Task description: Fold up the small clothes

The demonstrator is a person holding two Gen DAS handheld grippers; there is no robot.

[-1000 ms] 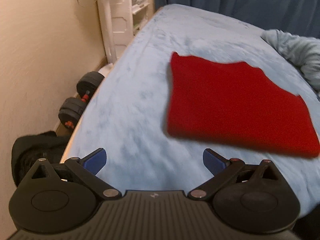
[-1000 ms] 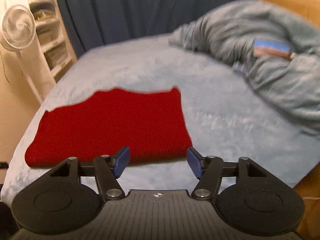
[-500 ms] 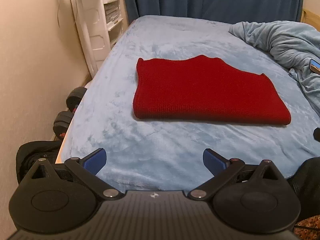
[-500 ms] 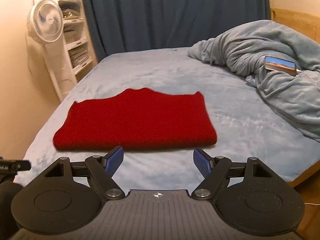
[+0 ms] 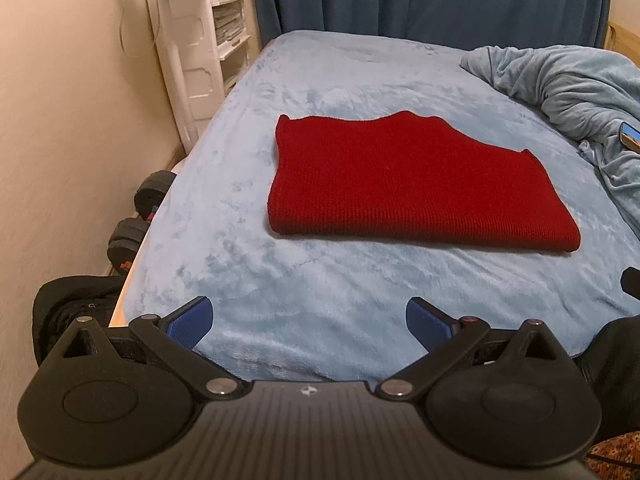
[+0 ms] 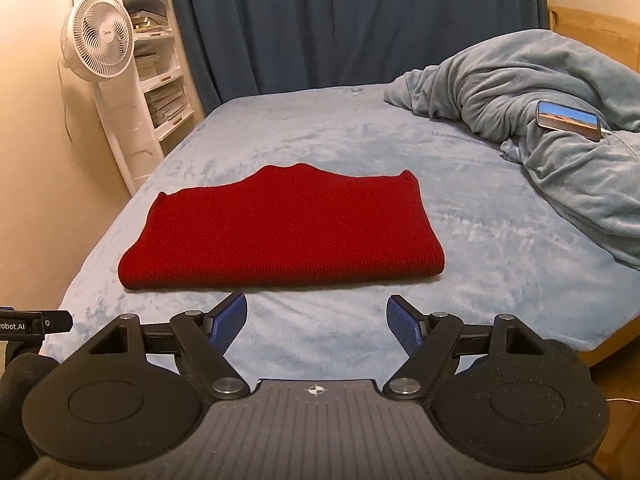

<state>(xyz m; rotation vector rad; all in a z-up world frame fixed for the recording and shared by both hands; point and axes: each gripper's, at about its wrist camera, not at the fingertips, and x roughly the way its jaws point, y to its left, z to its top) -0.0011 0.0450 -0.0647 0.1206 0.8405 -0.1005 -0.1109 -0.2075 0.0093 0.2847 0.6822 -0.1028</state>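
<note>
A red knitted garment (image 5: 408, 184) (image 6: 284, 232) lies folded into a flat rectangle on the light blue bed cover (image 5: 320, 304) (image 6: 460, 208). My left gripper (image 5: 308, 322) hangs over the bed's near edge, well short of the garment, open with nothing between its blue pads. My right gripper (image 6: 316, 322) is also open and empty, just in front of the garment's near fold. Neither touches the cloth.
A bunched blue blanket (image 6: 540, 120) with a phone (image 6: 568, 120) on it fills the right of the bed. A white fan (image 6: 98, 40) and shelves (image 6: 160, 76) stand at the left wall. Dumbbells (image 5: 140, 216) and a black bag (image 5: 68, 308) lie on the floor beside the bed.
Both grippers have drawn back from the garment, which now sits farther away and in full view. Over the last half second neither hand has moved. The garment lies as before.
</note>
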